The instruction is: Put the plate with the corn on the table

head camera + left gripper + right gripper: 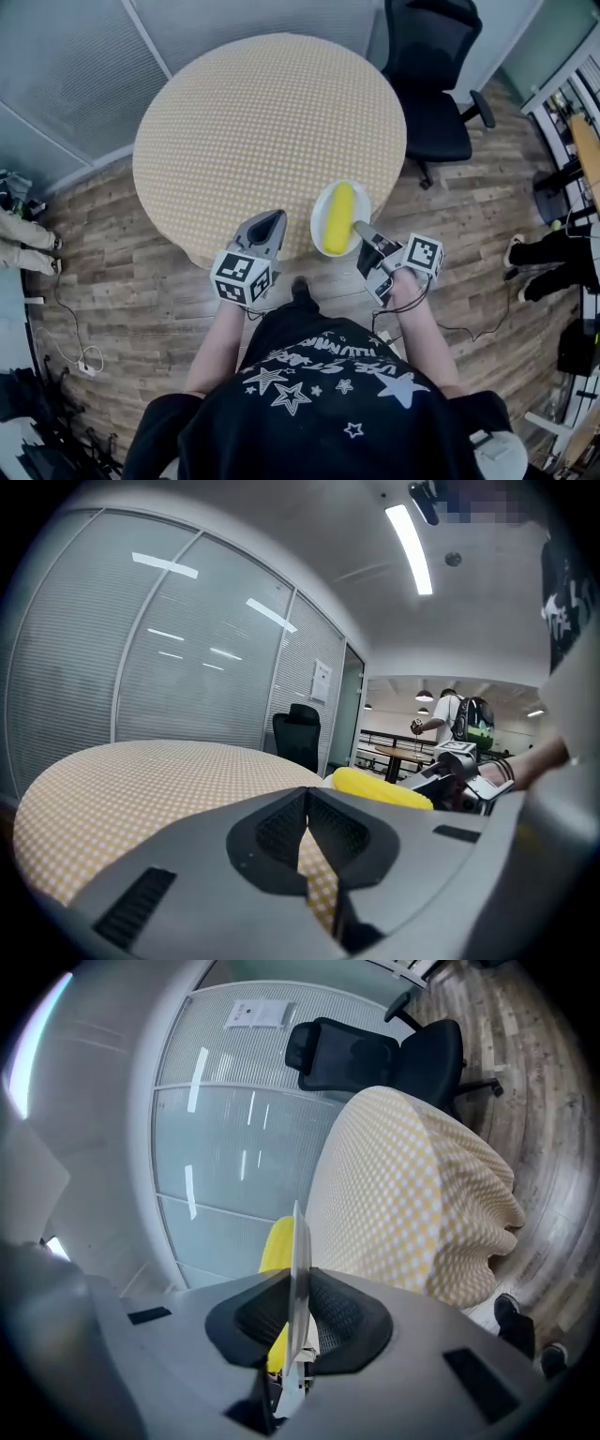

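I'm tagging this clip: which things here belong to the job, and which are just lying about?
Job: plate, corn on it, right gripper shut on the plate's rim, table.
Lying about: office chair, floor cable, idle left gripper.

A small white plate (318, 217) carries one yellow corn cob (338, 217) lying lengthwise, level over the near edge of the round, yellow-checked table (262, 131), its rim pinched by the right gripper (361, 228)

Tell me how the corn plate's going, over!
Right tongs shut on plate rim. Left tongs shut, empty. Corn on plate, at near edge of table. Nothing blocking.
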A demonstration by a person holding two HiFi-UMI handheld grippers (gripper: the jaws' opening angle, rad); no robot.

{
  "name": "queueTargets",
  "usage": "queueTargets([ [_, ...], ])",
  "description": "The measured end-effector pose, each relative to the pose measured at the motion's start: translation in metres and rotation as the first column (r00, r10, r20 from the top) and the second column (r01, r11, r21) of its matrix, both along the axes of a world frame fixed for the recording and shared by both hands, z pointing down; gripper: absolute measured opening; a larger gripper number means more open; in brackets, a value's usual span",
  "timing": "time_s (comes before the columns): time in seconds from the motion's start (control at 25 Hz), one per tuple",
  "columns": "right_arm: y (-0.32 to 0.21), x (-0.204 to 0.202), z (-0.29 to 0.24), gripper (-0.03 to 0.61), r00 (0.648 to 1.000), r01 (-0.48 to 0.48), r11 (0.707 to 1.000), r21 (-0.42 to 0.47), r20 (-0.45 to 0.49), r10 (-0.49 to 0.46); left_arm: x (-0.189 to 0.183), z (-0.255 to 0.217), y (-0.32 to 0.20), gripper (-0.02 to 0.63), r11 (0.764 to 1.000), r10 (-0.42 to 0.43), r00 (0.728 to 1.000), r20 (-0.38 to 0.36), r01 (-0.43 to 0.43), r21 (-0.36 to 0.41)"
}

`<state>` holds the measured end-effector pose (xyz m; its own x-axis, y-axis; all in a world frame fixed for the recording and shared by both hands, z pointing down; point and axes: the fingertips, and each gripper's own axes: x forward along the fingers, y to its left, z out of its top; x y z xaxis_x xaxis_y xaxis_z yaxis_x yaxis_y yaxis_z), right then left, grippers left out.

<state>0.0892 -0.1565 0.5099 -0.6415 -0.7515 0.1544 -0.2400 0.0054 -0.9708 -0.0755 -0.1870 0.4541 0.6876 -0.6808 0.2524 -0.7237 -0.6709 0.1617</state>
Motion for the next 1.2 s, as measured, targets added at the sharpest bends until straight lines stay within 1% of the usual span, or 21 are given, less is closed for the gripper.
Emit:
queueTargets([
  [0.08, -0.020, -0.006, 0.005, 0.049, 1.000, -0.010, 1.000, -0.021, -0.011, 0.010, -0.008, -0.001, -0.019, 0.005, 1.000, -0.001, 1.000, -0.008, 0.001, -0.012],
  [0.16, -0.044, -0.008, 0.010, 0.049, 1.000, -0.022, 0.999, -0.033, -0.017, 0.022, -0.010, 0.000, -0.035, 0.005, 1.000, 0.021, 1.000, 0.012, -0.021, -0.005],
  [0.24, -0.064, -0.010, 0.013, 0.050, 0.999, -0.037, 0.999, -0.028, 0.018, 0.037, -0.013, 0.005, -0.044, 0.005, 0.999, 0.047, 0.998, 0.039, -0.047, 0.001],
  [0.32, -0.079, -0.012, 0.013, 0.049, 0.996, -0.050, 0.998, -0.024, 0.067, 0.052, -0.021, 0.012, -0.056, 0.006, 0.999, 0.039, 0.999, 0.032, -0.039, -0.016],
  [0.36, -0.085, -0.013, 0.013, 0.049, 0.996, -0.054, 0.998, -0.022, 0.077, 0.056, -0.026, 0.016, -0.063, 0.006, 0.999, 0.026, 0.999, 0.022, -0.025, -0.030],
  [0.44, -0.096, -0.012, 0.014, 0.049, 0.996, -0.058, 0.998, -0.021, 0.065, 0.059, -0.033, 0.022, -0.074, 0.006, 0.999, 0.004, 1.000, 0.013, -0.003, -0.049],
  [0.52, -0.105, -0.008, 0.016, 0.049, 0.997, -0.064, 0.998, -0.026, 0.048, 0.066, -0.037, 0.025, -0.082, 0.006, 0.999, 0.001, 1.000, 0.021, 0.000, -0.054],
  [0.76, -0.123, 0.011, 0.022, 0.049, 0.996, -0.085, 0.995, -0.046, 0.036, 0.087, -0.035, 0.027, -0.097, 0.005, 0.998, -0.012, 1.000, 0.018, 0.013, -0.063],
  [1.0, -0.140, 0.024, 0.029, 0.049, 0.998, -0.045, 0.998, -0.046, 0.032, 0.047, -0.016, 0.028, -0.109, 0.005, 0.998, -0.042, 0.999, 0.023, 0.043, -0.056],
  [1.2, -0.168, 0.034, 0.037, 0.049, 0.999, 0.038, 0.998, -0.059, 0.036, -0.036, 0.007, 0.026, -0.129, 0.005, 0.994, -0.102, 0.994, 0.045, 0.104, -0.046],
])
